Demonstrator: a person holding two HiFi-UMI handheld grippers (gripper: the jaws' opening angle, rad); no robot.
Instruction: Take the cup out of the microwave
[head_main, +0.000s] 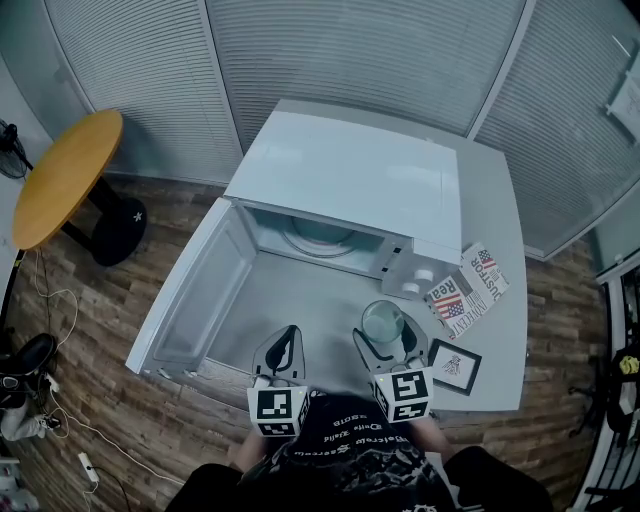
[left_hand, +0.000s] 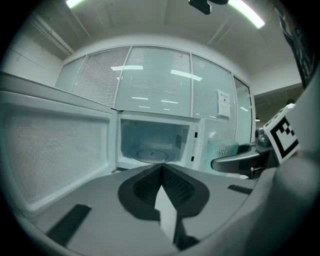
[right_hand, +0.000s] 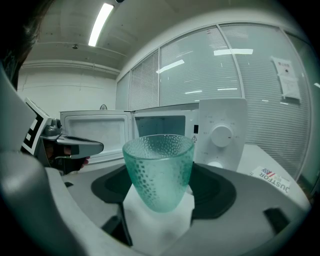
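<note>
Our right gripper (right_hand: 162, 189) has its jaws clamped on the cup (right_hand: 159, 167), one dark pad on each side of its lower half. The cup is a dimpled, blue-green glass, upright and with nothing visible inside. From the head view, the cup (head_main: 383, 322) is outside the microwave (head_main: 340, 180), over the desk (head_main: 500, 230) near its front edge and just in front of the control panel (head_main: 418, 280). In the right gripper view the two white dials (right_hand: 222, 135) stand behind the cup to its right.

Our left gripper (left_hand: 161, 169) has its jaws together, tip against tip, with nothing between them. It sits beside the right gripper (head_main: 386, 338), the left gripper (head_main: 283, 350) likewise near the desk's front edge, and it points into the open cavity. There the glass turntable (left_hand: 150, 155) lies bare.

The microwave door (head_main: 195, 300) is swung fully open to the left and reaches out towards the desk's front left corner. The microwave body takes up the back of the desk. To the right of the control panel, leaflets (head_main: 470, 288) with flag prints lie near the right edge, and a small dark-framed card (head_main: 455, 366) lies by the front right corner. Off the desk, at the far left, stands a round wooden table (head_main: 65, 175) on a black foot.
</note>
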